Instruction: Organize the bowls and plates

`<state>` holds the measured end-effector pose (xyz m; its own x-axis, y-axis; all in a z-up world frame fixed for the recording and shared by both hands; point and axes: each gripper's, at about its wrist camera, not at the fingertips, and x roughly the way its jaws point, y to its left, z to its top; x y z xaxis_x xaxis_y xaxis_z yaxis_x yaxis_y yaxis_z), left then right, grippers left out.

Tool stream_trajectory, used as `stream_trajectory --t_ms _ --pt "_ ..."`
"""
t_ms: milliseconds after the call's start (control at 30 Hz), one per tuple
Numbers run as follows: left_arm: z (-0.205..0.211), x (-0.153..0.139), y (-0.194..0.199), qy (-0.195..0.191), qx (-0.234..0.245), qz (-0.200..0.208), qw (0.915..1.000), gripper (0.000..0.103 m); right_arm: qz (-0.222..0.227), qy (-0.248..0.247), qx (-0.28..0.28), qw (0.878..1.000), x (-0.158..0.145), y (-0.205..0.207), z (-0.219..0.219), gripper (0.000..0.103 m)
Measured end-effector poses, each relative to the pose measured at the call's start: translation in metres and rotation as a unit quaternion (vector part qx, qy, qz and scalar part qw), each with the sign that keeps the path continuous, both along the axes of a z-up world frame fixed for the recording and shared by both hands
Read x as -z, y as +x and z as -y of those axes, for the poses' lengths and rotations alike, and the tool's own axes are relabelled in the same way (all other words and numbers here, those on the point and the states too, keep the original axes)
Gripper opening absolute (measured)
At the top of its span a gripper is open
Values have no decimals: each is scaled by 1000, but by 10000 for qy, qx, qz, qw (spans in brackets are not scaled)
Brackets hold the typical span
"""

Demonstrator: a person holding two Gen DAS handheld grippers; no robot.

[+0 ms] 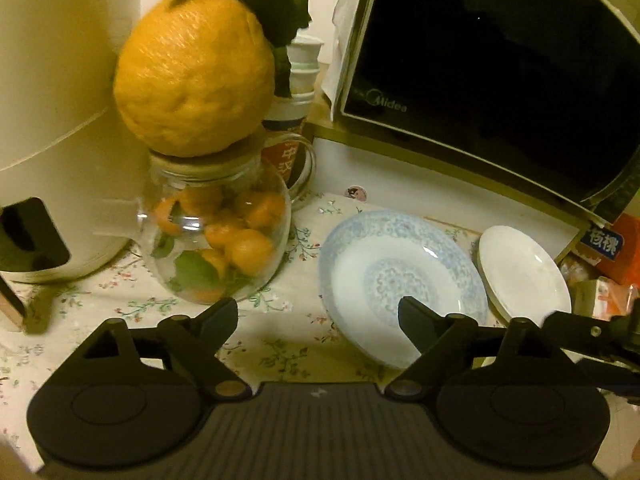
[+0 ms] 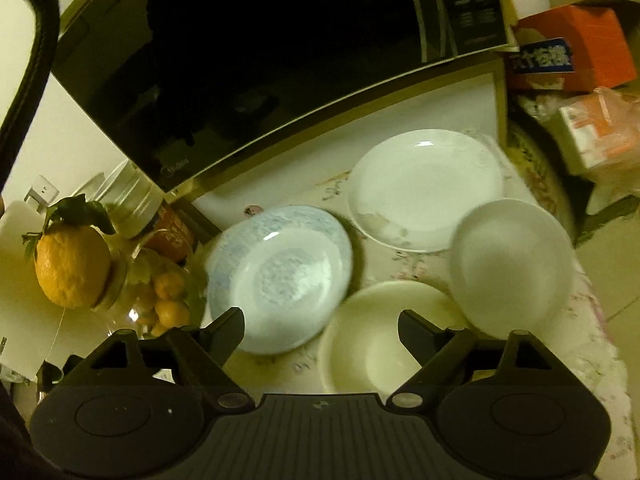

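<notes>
Nothing is stacked yet: blue plate (image 2: pixel 280 276), white plate (image 2: pixel 424 188) and two bowls (image 2: pixel 372 340) lie apart; both your grippers (image 1: pixel 318 320) (image 2: pixel 320 328) gape, empty.

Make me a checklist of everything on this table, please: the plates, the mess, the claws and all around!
Surface: flowered tablecloth.
Job's things: blue-patterned plate, white plate, cream bowl, white bowl, all apart, none stacked.
Clutter: glass jar of small oranges with a big citrus fruit on its lid; orange box.
Claws: left claw and right claw open, holding nothing.
Cables: nothing seen.
Surroundings: microwave; white appliance.
</notes>
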<state>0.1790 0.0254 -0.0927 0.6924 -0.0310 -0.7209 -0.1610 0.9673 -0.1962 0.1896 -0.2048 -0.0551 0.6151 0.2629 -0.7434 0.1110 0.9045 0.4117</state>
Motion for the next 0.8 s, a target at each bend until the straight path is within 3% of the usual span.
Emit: stream_trajectory --t_ms 167,500,800 --pt "-2 11 17 -146 -93 -127 9998 82 38 -115 -134 9998 6 23 -12 81" --pt "-3 39 41 -404 -182 -433 9981 75 -324 -210 -20 9993 38 60 -14 80" --pt "-8 48 51 -691 -232 -444 9964 67 -362 -458 -75 9983 50 77 -27 75"
